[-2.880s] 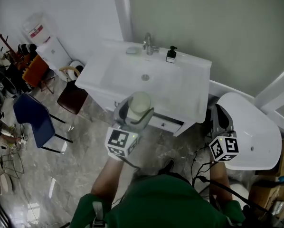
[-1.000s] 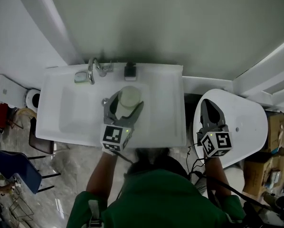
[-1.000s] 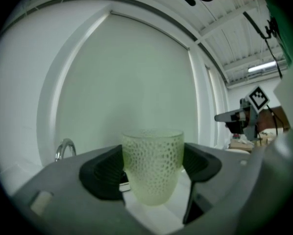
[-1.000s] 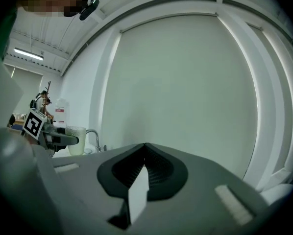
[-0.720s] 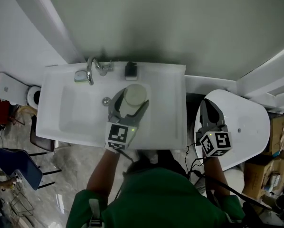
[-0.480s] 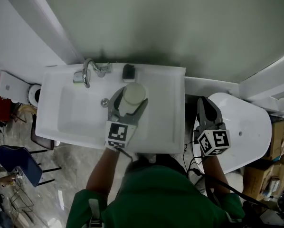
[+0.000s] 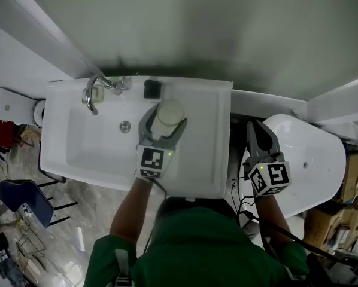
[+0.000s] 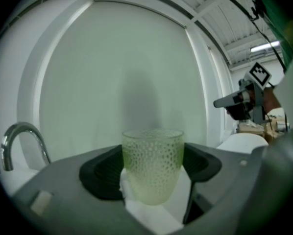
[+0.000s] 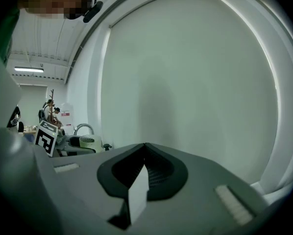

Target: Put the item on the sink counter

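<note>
A pale green dimpled glass cup [image 7: 170, 111] [image 8: 153, 166] stands upright between the jaws of my left gripper [image 7: 165, 115] [image 8: 153, 173], which is shut on it. The cup hangs over the back right part of the white sink [image 7: 77, 142], just right of the black soap dispenser [image 7: 151, 89]. The flat counter strip [image 7: 214, 137] lies to the cup's right. My right gripper [image 7: 256, 129] [image 9: 145, 151] is shut and holds nothing, off the sink's right side over the white toilet lid [image 7: 313, 160].
A chrome faucet [image 7: 94, 92] [image 8: 16, 136] stands at the sink's back left, with the drain [image 7: 125, 125] in the basin. The green wall rises right behind the sink. A blue chair [image 7: 20, 197] and clutter stand on the floor at left.
I have come from the floor in front of the sink to right over it. The left gripper has carried the cup over the basin and a little right past the soap dispenser.
</note>
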